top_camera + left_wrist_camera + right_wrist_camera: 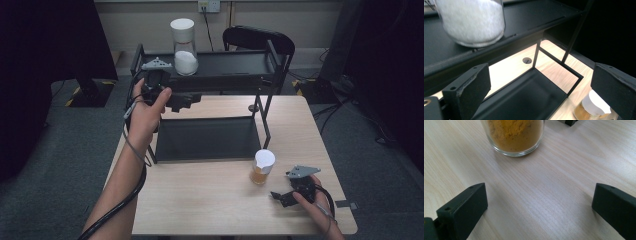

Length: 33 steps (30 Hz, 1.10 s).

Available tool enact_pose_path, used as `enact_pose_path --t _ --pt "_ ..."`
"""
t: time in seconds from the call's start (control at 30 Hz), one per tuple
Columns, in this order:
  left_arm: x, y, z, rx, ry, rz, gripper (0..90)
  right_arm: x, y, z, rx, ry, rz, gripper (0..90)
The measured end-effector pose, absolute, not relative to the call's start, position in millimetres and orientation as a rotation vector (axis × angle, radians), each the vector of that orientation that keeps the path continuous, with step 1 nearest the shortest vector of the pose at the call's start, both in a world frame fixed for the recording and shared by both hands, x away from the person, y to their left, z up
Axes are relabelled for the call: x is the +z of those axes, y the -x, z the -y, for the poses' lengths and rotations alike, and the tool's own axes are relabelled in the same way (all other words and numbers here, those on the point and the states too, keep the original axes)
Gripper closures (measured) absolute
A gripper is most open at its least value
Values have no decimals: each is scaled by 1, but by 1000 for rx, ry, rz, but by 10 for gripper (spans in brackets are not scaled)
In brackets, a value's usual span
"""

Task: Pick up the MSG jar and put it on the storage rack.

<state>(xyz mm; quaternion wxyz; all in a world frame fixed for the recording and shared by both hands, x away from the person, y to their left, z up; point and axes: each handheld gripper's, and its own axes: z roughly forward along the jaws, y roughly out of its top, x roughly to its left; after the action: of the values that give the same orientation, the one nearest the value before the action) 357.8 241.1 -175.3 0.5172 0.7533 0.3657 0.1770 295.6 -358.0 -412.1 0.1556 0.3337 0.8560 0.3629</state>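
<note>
A: Left gripper (187, 101)?
B: Upper left of the high view, held up w/ jaws wide apart, nothing between them. Matte black blocky pads (469, 92), flat-faced, in its own view.
A: What's ahead of it?
B: Black metal two-tier rack (240, 65), thin square-section posts, flat sheet trays. On the top tray, upper centre: a round clear glass jar (184, 47) w/ white lid, bottom part full of white grainy powder.
A: Right gripper (279, 196)?
B: Lower right, low over the pale woodgrain table (210, 200). Jaws spread wide, empty.
A: Anything near it?
B: Small clear glass jar (515, 135), round, thick base, filled w/ ochre powder, standing on the table just beside the rack's lower tray, at top centre of the right gripper view. White lid in the high view. Apart from the jaws, not touching.
A: Beyond the table?
B: Black folding chair (257, 40), top centre; grey carpet.
</note>
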Motion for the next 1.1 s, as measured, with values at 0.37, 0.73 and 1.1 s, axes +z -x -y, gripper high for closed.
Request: enact_pose_path --t 0.37,0.73,1.1 --pt "-200 -351 -243 417 -1833 -858 23 -412 -296 358 1040 -956 -2451 0" --pt "-229 -346 -244 391 -1861 -861 23 -412 -296 358 1039 -956 -2451 0" --pt "-257 -341 -245 363 -1876 -855 23 -412 -296 358 1039 -955 -2452 0"
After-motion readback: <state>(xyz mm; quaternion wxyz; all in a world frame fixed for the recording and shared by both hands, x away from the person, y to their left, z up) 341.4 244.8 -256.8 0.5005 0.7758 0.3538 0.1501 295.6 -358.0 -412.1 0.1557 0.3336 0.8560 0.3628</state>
